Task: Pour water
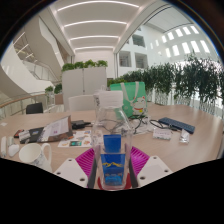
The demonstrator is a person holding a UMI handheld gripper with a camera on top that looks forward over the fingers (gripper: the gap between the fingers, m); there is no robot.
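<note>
- Clear plastic makes the cup [112,158] that stands upright between the two fingers of the gripper [112,162]; it carries a blue band or label at about half its height, and a blue part shows again near its bottom;
- both pads, the left one [87,160] and the right one [137,160], are magenta and lie close against the sides of the cup, so the fingers are narrow and seem to hold it; I see no gap at either side;
- the bottom of the cup is low between the fingers, and I cannot tell whether it rests on the table [190,148] or is lifted from it; whether water is inside I also cannot tell;
- the table is light in colour and wide; beyond the cup, toward its far edge, lie many small things that are too small to name;
- toward the left edge lies an open book or papers [45,131], and nearer, a white roll-shaped thing [30,154];
- toward the right edge lies a dark flat object [178,125];
- a chair back [108,101] stands behind the table, just beyond the cup;
- behind it stand white planters [83,80] with green plants, and more plants [185,80] to the right;
- the room is a large hall with long ceiling lights [95,22] and tall windows [185,42].
</note>
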